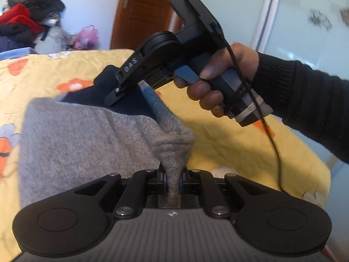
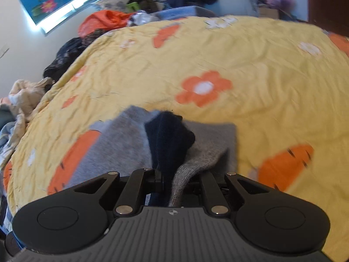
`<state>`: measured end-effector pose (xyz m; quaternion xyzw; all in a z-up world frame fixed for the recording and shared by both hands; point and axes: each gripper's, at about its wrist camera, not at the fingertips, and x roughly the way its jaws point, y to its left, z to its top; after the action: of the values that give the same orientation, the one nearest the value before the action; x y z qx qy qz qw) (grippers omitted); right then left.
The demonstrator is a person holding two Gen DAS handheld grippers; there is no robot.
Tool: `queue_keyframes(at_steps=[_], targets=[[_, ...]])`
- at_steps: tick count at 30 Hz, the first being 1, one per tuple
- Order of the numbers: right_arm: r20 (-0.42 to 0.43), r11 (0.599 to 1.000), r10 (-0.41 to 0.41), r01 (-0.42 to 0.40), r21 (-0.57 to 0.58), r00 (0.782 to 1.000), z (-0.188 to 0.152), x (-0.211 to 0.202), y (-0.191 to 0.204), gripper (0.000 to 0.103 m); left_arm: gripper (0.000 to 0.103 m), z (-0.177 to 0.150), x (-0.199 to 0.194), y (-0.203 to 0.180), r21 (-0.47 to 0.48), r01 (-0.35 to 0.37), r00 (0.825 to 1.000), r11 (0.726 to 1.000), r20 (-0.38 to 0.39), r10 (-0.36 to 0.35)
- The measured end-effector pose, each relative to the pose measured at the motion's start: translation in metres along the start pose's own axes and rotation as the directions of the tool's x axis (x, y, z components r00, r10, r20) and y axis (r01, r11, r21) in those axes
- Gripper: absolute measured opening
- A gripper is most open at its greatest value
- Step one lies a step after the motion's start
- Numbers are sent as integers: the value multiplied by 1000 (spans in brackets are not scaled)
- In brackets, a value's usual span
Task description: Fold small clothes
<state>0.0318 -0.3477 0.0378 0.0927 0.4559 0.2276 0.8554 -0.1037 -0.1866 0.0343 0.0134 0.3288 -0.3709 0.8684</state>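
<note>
A small grey knit garment (image 1: 76,135) with a navy part (image 1: 91,93) lies on a yellow flowered bedspread (image 1: 229,135). My left gripper (image 1: 173,185) is shut on a bunched grey edge of it, lifted off the bed. Further along the same edge, my right gripper (image 1: 128,89), held by a hand (image 1: 218,80) in a black sleeve, pinches the cloth. In the right wrist view the right gripper (image 2: 169,183) is shut on navy (image 2: 170,135) and grey fabric (image 2: 122,144) together. The fabric hides its pads.
The bedspread (image 2: 218,54) stretches wide ahead of the right gripper. Piled clothes (image 1: 26,21) sit beyond the bed's far edge, more clothes (image 2: 65,52) and an orange bag (image 2: 104,19) along its left side. A brown door (image 1: 144,11) and frosted wardrobe panels (image 1: 294,21) stand behind.
</note>
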Motion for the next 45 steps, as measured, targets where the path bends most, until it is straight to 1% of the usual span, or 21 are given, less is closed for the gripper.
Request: queue_keyframes(at_steps=[2,5,7,9,11,13,17,19,22,23,28,29,31,32,33,35,36,39,43,44,45], targets=[[22,1000,10,-11,25,1000,-10,3,-7,24,10,-3,11,-4,35,-1,999,999,-51,3],[85,993,47,-55,100,995,-17,-4,-21,59,18,-3,4,-2,56,19,998,998,-62,-16],[159,978,75,-104,182,984,-19,-18,-36,71,36,0,-14,5,58,76,996,995,-59,-73],[222,959,64,-122,257,973,-22,-35,-54,73,71,4,-45,19,21,114,993,993,8,-115],[285,944,49,-137,300,957,-27,-52,-67,73,86,7,-75,42,-31,115,988,993,106,-111],[314,942,60,-158,297,948,-30,-61,-69,72,87,12,-89,71,-116,69,986,991,158,-50],[301,971,60,-126,205,952,-27,-55,-48,60,87,22,-74,127,-314,-95,984,945,114,137],[264,987,38,-78,140,964,-24,-43,-33,58,86,25,-64,141,-367,-122,981,922,97,168],[197,996,-18,1,84,980,-21,-18,-19,52,86,30,-39,147,-355,-103,985,929,91,144],[173,996,-39,25,80,984,-21,-11,-18,19,86,28,-28,147,-335,-114,987,935,66,144],[154,983,-76,48,179,985,-31,0,-41,18,87,10,6,138,-290,-166,986,943,-54,157],[168,981,-65,32,193,984,-35,-1,-44,20,87,9,4,135,-289,-161,987,944,-42,155],[185,967,-61,12,255,981,-40,-11,-49,41,87,7,-1,140,-313,-148,989,938,-46,141],[198,954,-61,-1,301,978,-43,-18,-54,65,87,8,-7,145,-338,-139,990,931,-34,135],[242,941,-49,-37,338,969,-47,-28,-58,78,87,9,-14,150,-368,-120,992,922,-8,126],[330,920,-44,-91,381,943,-53,-45,-67,80,87,13,-19,169,-445,-74,995,893,33,99],[328,914,-46,-93,395,944,-53,-47,-70,80,87,15,-20,179,-497,-50,996,866,36,78],[226,931,-29,-56,360,974,-50,-29,-67,80,86,22,4,209,-629,15,1000,777,3,-17],[193,957,11,-66,283,981,-47,-5,-46,81,84,28,29,226,-684,99,995,723,45,-94],[193,955,37,-91,281,981,-46,-2,-44,81,71,29,32,229,-701,100,994,706,44,-97],[192,953,61,-115,281,980,-45,3,-42,75,45,30,37,232,-709,80,996,700,24,-89]])
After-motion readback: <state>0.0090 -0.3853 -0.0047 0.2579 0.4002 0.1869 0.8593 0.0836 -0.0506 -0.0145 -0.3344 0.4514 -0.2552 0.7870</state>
